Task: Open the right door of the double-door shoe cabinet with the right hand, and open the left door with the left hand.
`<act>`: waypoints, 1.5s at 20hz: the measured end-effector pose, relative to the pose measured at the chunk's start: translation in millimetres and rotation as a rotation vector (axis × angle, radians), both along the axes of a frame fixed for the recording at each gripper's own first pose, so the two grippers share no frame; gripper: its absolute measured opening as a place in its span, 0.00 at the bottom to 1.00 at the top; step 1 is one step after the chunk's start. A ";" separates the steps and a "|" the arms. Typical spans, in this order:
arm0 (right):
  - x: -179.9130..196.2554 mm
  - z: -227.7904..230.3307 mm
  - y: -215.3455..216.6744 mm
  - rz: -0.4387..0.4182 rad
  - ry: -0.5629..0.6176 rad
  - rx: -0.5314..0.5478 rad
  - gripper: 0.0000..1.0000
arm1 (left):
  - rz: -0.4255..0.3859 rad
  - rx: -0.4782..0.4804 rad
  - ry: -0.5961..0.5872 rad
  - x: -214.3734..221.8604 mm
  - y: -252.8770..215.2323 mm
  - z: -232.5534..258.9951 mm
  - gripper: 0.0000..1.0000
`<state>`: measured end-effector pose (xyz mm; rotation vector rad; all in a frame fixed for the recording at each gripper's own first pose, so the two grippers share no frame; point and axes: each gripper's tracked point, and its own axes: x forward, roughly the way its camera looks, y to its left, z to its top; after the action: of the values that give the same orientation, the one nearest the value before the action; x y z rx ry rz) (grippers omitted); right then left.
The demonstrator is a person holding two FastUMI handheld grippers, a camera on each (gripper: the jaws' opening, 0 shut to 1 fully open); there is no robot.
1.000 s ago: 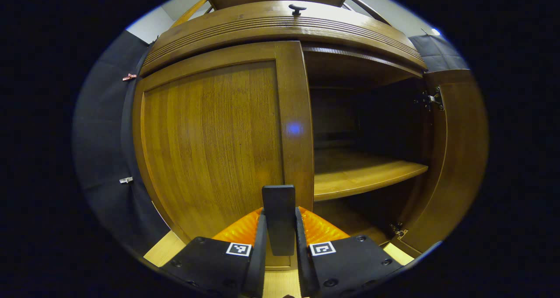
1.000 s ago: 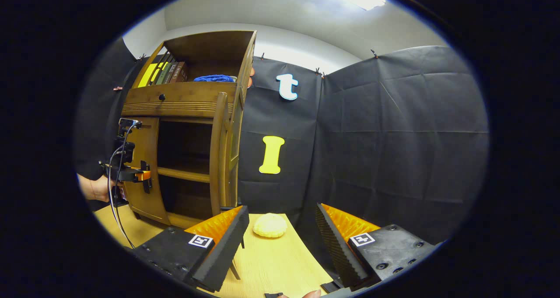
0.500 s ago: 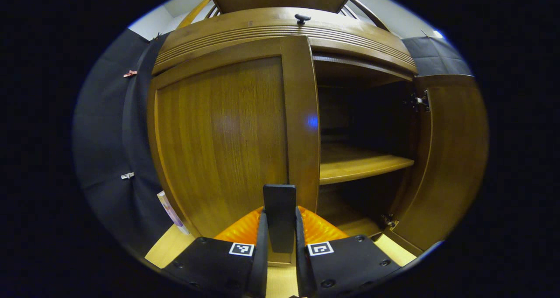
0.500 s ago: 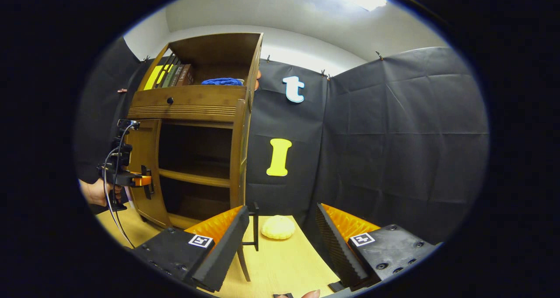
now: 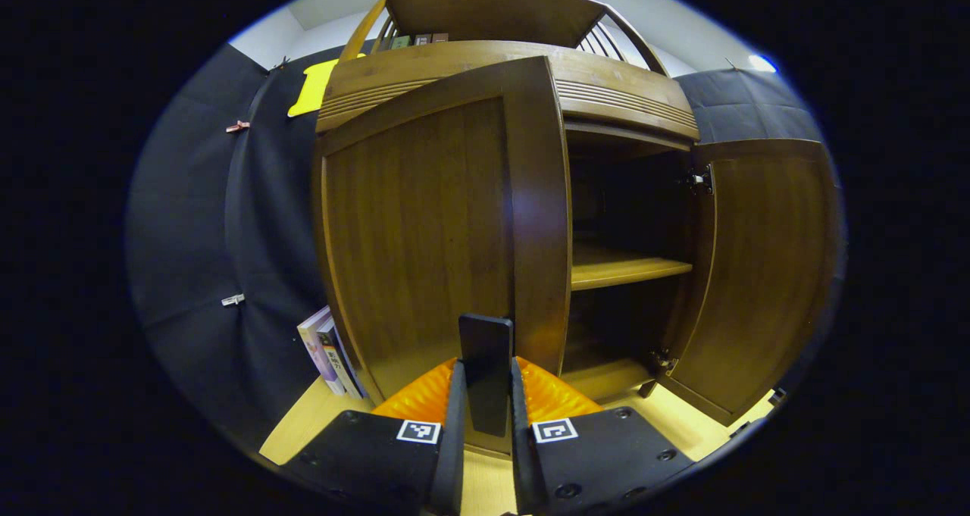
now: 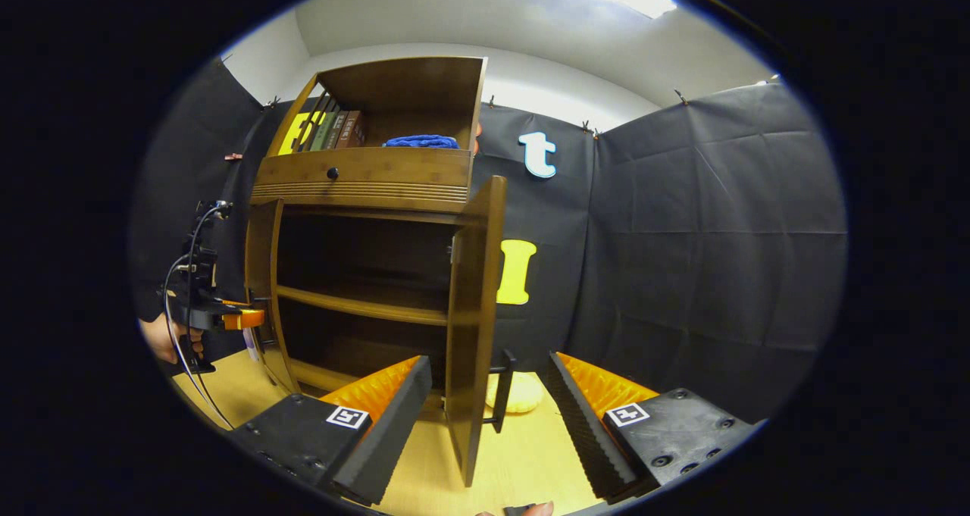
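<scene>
- Gripping the left door's handle (image 5: 486, 372), the left gripper (image 5: 486, 417) has both fingers pressed on it.
- Right gripper (image 6: 489, 417) gapes wide, holding nothing.
- Right door (image 6: 474, 319) stands fully swung out.
- Left door (image 5: 447, 228) looks partly open; more swing probably remains.

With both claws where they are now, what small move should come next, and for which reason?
Probably the left claw should pull the left door a little further outward. It is shut on the door's handle, and that door is only partly swung out, while the right door already stands wide open and the right claw is open.
</scene>
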<state>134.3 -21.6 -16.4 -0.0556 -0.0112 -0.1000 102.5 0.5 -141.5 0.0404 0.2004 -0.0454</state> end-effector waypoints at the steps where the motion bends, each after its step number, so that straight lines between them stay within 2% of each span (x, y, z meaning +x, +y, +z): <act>1: 0.9 0.0 6.6 0.009 0.002 0.003 0.98 | 0.000 0.007 -0.002 -6.1 3.9 0.0 0.30; 5: 4.3 -1.2 30.6 0.037 0.003 0.024 0.98 | 0.015 0.009 -0.009 -31.0 24.7 1.1 0.29; 7: 6.8 -2.6 44.0 0.054 0.003 0.038 0.99 | 0.024 0.002 -0.010 -43.8 35.4 1.0 0.28; 9: 7.2 -5.5 57.2 0.072 0.005 0.043 0.96 | 0.036 0.008 -0.014 -56.9 46.8 2.4 0.25; 10: 8.2 -5.5 62.8 0.080 0.006 0.044 0.98 | 0.042 0.014 -0.017 -62.2 53.6 2.8 0.24; 21: 9.1 -12.2 118.5 0.163 0.028 0.037 0.97 | 0.098 0.016 -0.018 -98.8 133.8 2.8 0.12; 27: 10.0 -13.2 132.7 0.178 0.036 0.038 0.98 | 0.173 -0.031 -0.001 -105.8 191.4 0.7 0.10; 28: 11.4 -12.7 134.0 0.179 0.038 0.041 1.00 | 0.179 -0.052 0.002 -107.5 197.9 -0.9 0.09; 29: 11.7 -12.7 135.5 0.181 0.040 0.043 0.96 | 0.176 -0.073 0.002 -107.7 199.9 -1.6 0.10; 30: 12.9 -12.3 137.3 0.184 0.040 0.044 0.98 | 0.173 -0.086 0.001 -108.4 200.2 -1.6 0.11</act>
<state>147.1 115.7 -28.7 -0.0128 0.0258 0.0844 -5.9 200.7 -143.1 -0.0626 0.2025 0.1188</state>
